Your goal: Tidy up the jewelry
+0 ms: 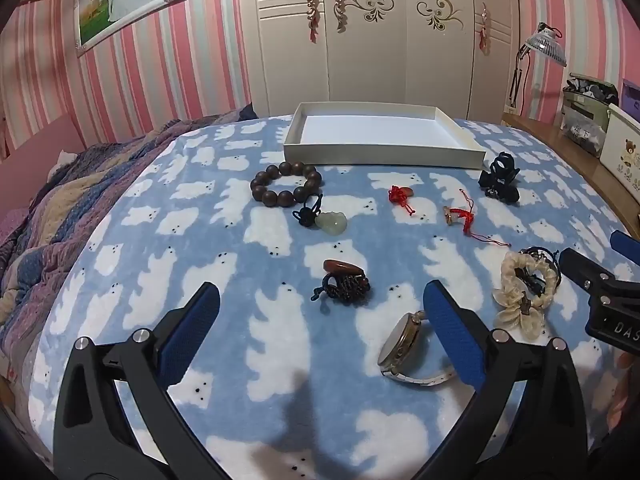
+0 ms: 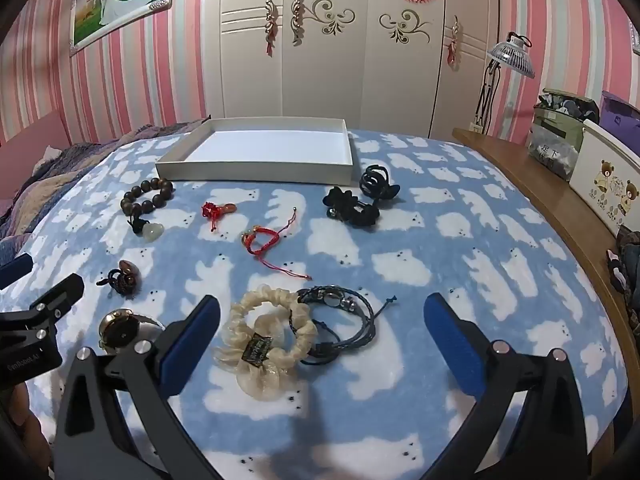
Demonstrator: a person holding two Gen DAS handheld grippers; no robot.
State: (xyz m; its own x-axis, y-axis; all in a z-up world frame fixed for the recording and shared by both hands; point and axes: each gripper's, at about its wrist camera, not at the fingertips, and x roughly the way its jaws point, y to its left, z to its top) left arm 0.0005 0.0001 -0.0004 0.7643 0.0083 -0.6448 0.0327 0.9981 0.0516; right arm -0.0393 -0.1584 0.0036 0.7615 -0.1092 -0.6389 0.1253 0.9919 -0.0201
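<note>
A white shallow box lies empty at the far side of the blue blanket. Jewelry is scattered before it: a brown bead bracelet, a jade pendant, red cord charms, a black hair claw, a brown pendant, a watch, a cream scrunchie and a dark braided bracelet. My left gripper is open above the brown pendant. My right gripper is open around the scrunchie and braided bracelet.
A bed with a blue bear-print blanket holds everything. A striped quilt lies at the left. A wooden side ledge at the right carries storage boxes and a lamp. A wardrobe stands behind.
</note>
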